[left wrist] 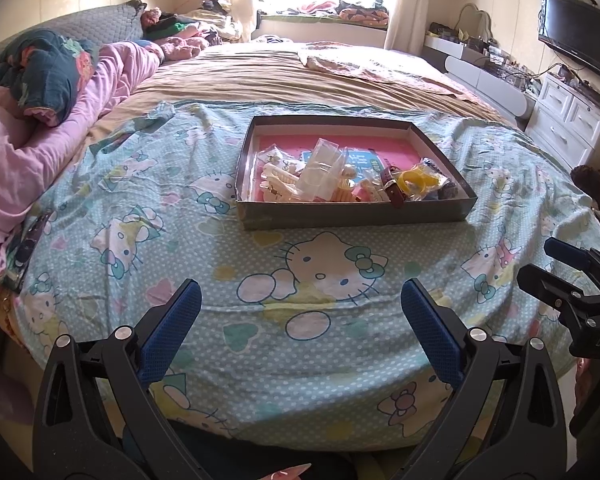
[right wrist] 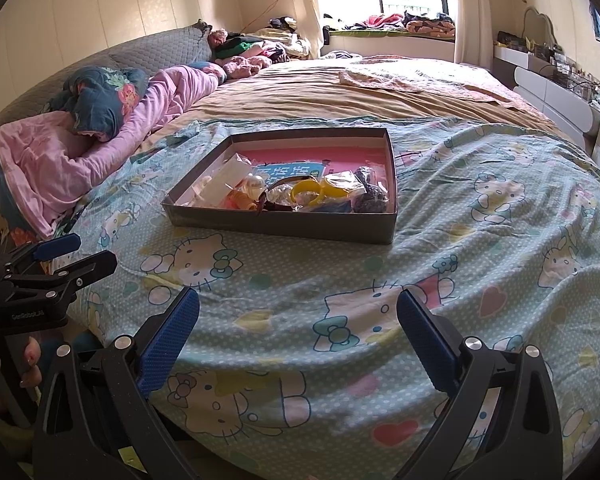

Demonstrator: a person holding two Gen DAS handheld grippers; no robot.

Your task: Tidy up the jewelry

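Left gripper [left wrist: 300, 300] with blue-padded fingers spread wide, holding nothing, low over a light-blue cartoon-cat bedsheet [left wrist: 172, 240]. Ahead, between both grippers: shallow grey cardboard box [left wrist: 356, 212] with pink floor, jumbled jewelry [left wrist: 340, 180] inside. Right gripper [right wrist: 298, 300] likewise spread, empty, box ahead and slightly left.

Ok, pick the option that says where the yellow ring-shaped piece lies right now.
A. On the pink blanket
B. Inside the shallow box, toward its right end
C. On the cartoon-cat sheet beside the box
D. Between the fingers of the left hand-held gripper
B: the yellow ring-shaped piece lies inside the shallow box, among the bagged items near its right end.
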